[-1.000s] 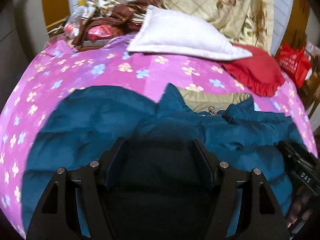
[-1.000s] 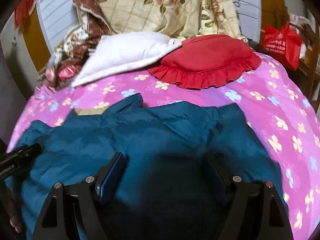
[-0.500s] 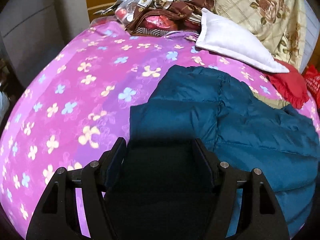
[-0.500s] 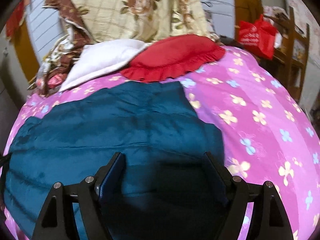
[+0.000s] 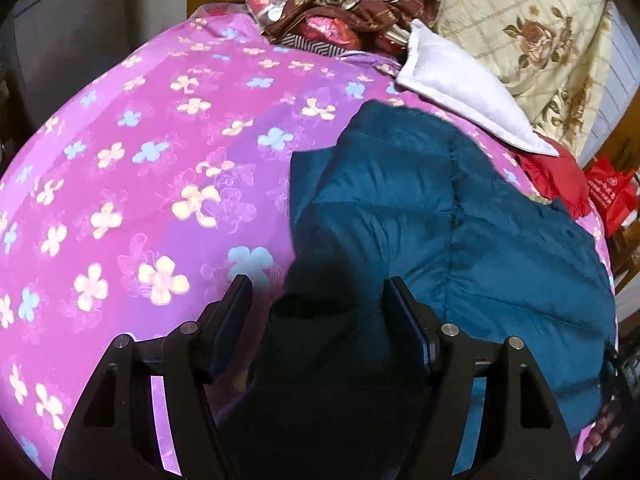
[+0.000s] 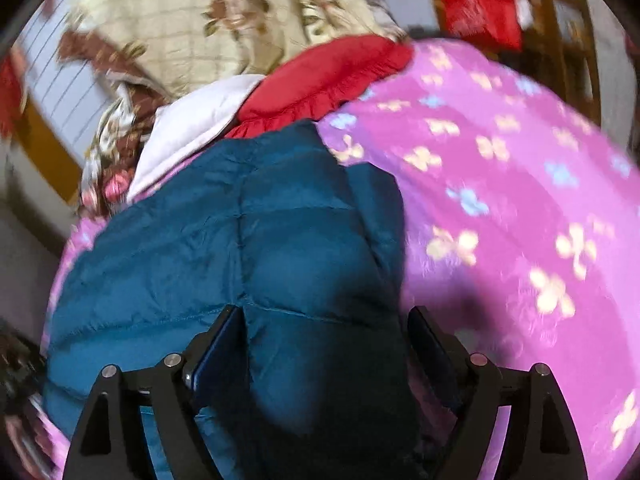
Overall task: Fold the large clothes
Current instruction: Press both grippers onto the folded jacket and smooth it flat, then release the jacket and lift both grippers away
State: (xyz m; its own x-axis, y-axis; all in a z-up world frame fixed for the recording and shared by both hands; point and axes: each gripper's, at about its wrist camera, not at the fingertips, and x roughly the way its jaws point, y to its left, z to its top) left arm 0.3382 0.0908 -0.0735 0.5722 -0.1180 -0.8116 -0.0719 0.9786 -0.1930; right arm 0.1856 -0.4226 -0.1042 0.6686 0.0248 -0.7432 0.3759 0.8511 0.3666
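My left gripper [image 5: 316,312] has its jaws apart, straddling the left edge of the blue puffer jacket [image 5: 432,220] low in the frame: the right pad sits over padding, the left over the pink flowered bedspread [image 5: 152,168]. Nothing is pinched. My right gripper [image 6: 324,336] is opening its jaws, with the jacket's right edge [image 6: 280,240] between them but not pressed; that frame is blurred.

The jacket lies on the bed as a narrowed bundle, sides seemingly already turned in, its far end near the white pillow [image 5: 460,92] and red cushion [image 6: 324,76] toward the top. I judge I'm between folds, lining up both grippers on the near corners. Next I would need to lower each, close firmly on the thick padding at the hem, then carry it up toward the far end evenly.
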